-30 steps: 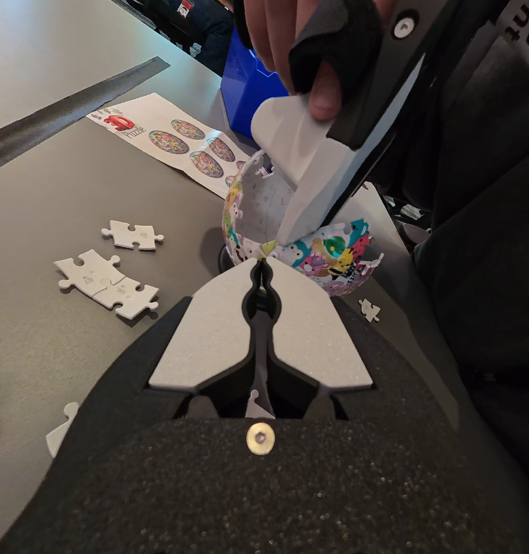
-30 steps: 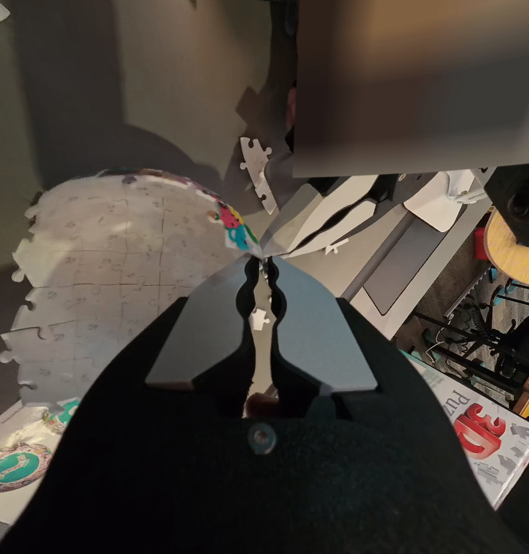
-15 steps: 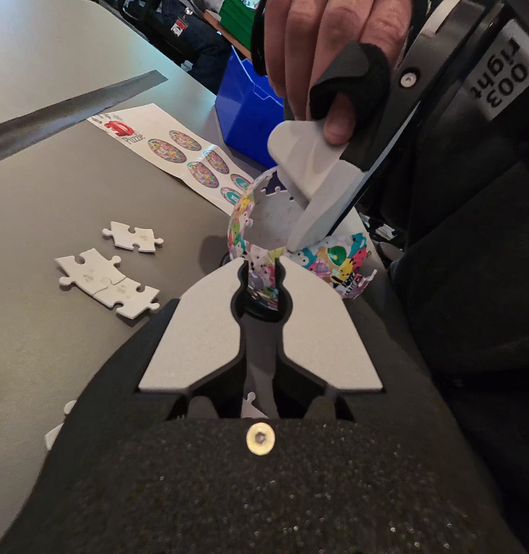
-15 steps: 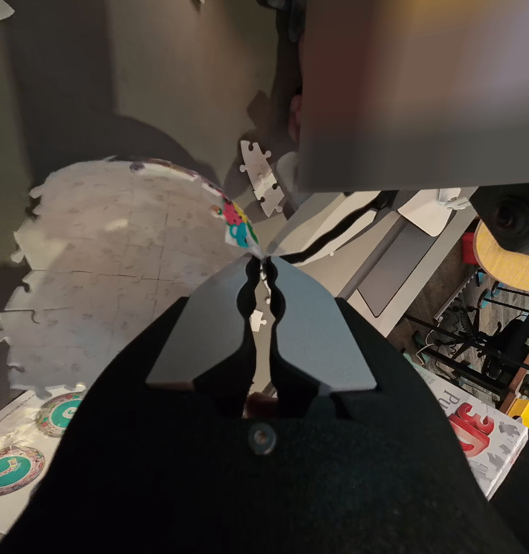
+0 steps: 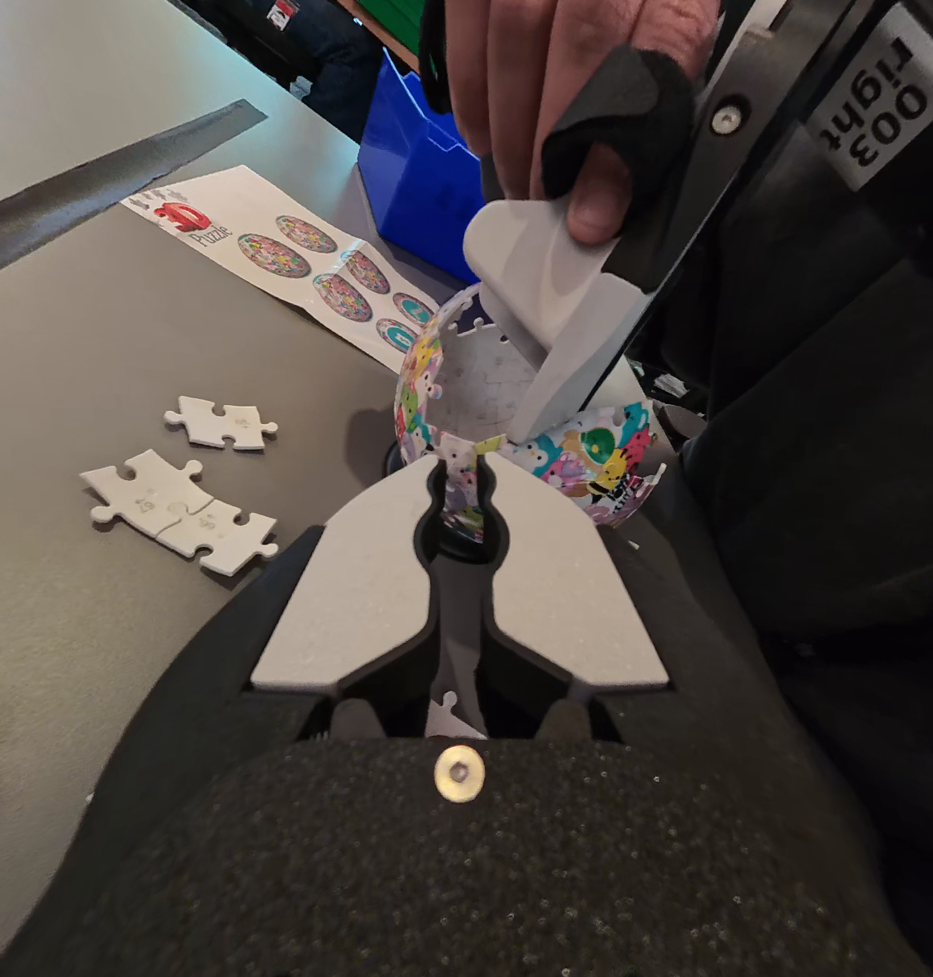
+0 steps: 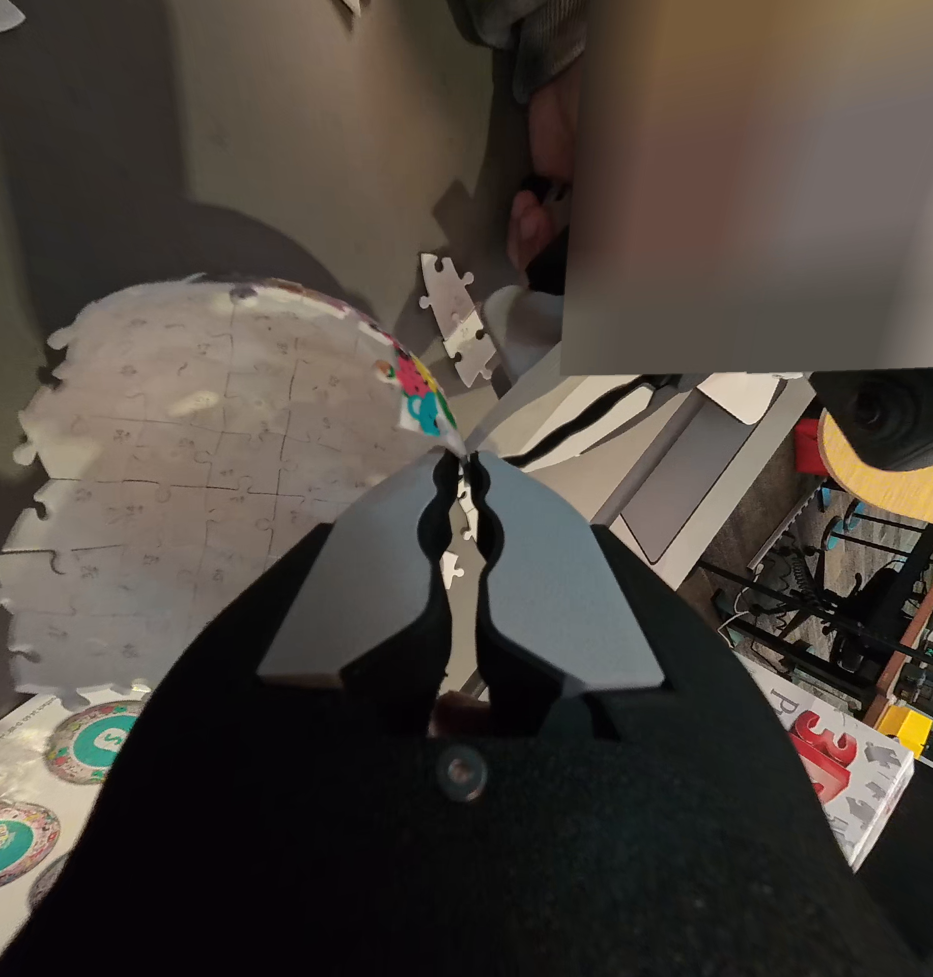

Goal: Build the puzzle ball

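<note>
Left to right on the grey table: joined white puzzle pieces, a single piece, an instruction sheet, then the half-built puzzle ball, an open shell holding nothing visible. Left gripper jaws stand slightly apart, straddling the shell's near rim. Right gripper is clamped on that rim. A blue bin stands behind; contents unseen.
</note>
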Demonstrator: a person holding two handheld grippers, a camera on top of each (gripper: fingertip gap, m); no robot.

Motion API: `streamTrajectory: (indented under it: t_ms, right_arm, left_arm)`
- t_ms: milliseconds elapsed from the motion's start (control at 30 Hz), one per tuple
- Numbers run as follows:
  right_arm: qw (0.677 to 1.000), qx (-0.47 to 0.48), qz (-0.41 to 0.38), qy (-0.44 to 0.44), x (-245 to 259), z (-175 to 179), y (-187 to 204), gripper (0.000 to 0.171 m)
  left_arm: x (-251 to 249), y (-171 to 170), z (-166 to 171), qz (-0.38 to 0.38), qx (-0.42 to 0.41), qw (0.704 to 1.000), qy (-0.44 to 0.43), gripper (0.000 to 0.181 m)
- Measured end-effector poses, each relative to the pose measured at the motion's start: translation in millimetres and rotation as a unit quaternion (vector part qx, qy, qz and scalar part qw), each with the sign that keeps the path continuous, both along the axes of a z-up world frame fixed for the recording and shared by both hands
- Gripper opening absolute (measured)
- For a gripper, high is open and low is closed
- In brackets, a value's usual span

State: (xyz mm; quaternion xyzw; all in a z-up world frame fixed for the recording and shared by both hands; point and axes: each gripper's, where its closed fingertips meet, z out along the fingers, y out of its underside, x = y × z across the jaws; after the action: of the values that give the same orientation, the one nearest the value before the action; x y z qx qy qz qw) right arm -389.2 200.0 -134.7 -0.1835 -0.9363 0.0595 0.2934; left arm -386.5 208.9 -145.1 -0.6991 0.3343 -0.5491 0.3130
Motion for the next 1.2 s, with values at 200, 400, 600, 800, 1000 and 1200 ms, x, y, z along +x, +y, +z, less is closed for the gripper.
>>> streamTrajectory:
  t_ms: [200, 400, 600, 800, 1000, 1200]
  right_arm:
    - [1.0, 0.001, -0.001, -0.001, 0.9, 0.1, 0.1, 0.004]
    - [1.0, 0.005, 0.0, -0.002, 0.2, 0.2, 0.0, 0.004]
    - [1.0, 0.01, 0.0, -0.003, 0.6, 0.2, 0.3, 0.004]
    - [1.0, 0.016, 0.003, -0.002, 0.6, -0.4, 0.7, 0.004]
    - [1.0, 0.015, 0.005, -0.001, 0.5, 0.3, -0.6, 0.004]
    - [1.0, 0.016, 0.005, -0.001, 0.1, 0.2, -0.5, 0.004]
  left_arm:
    - [-0.1, -1.7, 1.9, -0.005, 0.002, 1.0, -0.007, 0.015]
    - [-0.3, -1.4, 3.0, -0.005, 0.0, 1.0, -0.012, 0.019]
    - [0.1, -1.4, 2.2, -0.005, -0.004, 1.0, -0.01, 0.02]
    - [0.6, -1.4, 1.2, -0.006, -0.004, 1.0, -0.007, 0.019]
    - [-2.6, 2.3, 4.0, 0.005, -0.01, 1.0, -0.02, 0.018]
    - [-0.6, 0.2, 2.2, 0.001, -0.003, 1.0, -0.009, 0.017]
